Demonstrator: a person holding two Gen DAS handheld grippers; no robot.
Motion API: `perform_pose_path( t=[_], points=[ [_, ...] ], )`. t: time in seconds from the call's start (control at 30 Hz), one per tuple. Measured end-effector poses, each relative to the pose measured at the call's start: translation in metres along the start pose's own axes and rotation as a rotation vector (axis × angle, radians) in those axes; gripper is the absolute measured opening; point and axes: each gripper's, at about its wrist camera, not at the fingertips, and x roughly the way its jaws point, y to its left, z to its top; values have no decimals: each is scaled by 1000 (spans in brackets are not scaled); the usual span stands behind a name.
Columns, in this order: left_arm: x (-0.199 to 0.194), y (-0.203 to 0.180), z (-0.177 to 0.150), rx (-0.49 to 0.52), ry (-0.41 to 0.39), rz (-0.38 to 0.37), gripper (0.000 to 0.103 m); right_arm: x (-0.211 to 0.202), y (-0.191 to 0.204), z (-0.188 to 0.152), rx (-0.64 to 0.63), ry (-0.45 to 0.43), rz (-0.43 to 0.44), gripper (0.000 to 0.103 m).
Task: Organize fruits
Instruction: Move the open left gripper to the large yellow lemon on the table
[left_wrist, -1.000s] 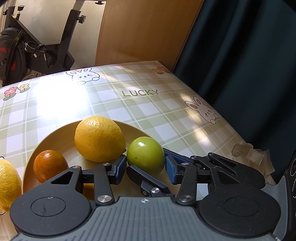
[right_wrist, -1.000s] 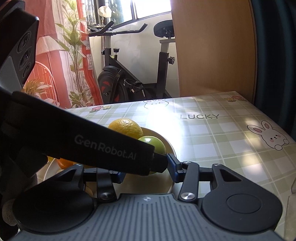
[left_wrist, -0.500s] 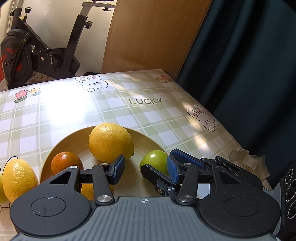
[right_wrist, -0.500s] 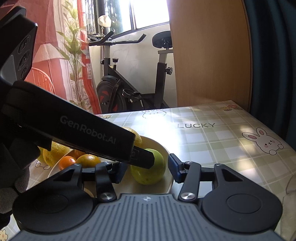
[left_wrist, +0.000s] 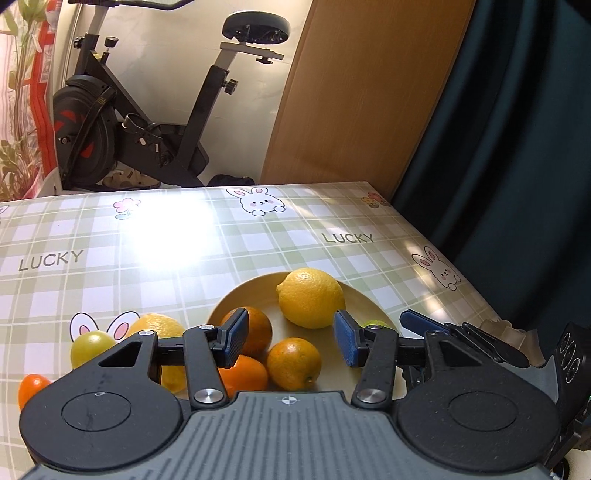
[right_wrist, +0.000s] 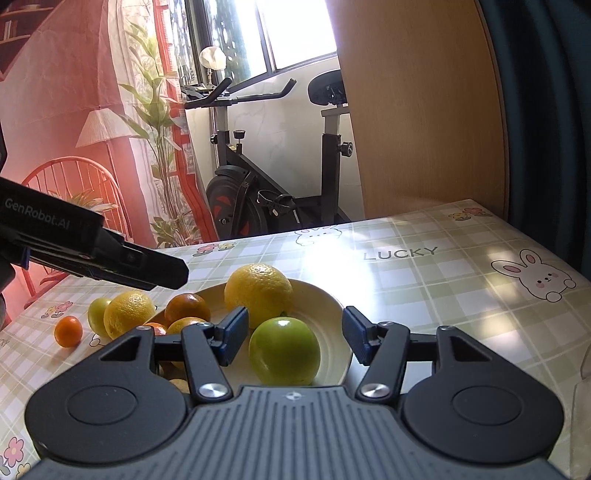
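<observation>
Green fruit just let go onto plate; both grippers now spread and empty.

Right gripper freshly widened, pads clear of the green fruit on either side, where a second ago it and the left's jaw crowded that fruit. Left gripper opened too and pulled off toward 9 o'clock, now hanging above the oranges, nothing between its pads. Judged: one placement done, next pick due. Green fruit resting at the plate's 5 o'clock, just ahead of the right's fingers, lemon behind it at 11. Still off the plate at 9 o'clock: second lemon, pale green fruit, small orange.
</observation>
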Motion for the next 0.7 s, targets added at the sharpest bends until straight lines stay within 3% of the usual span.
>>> perform_pose_path(
  t=[0.47, 0.7],
  points=[
    [-44, 58, -4, -117, -84, 104, 54, -1, 6, 3, 12, 38, 18, 60],
    [-60, 78, -3, -153, -123, 137, 54, -4, 26, 19, -2, 11, 46, 60]
  ],
)
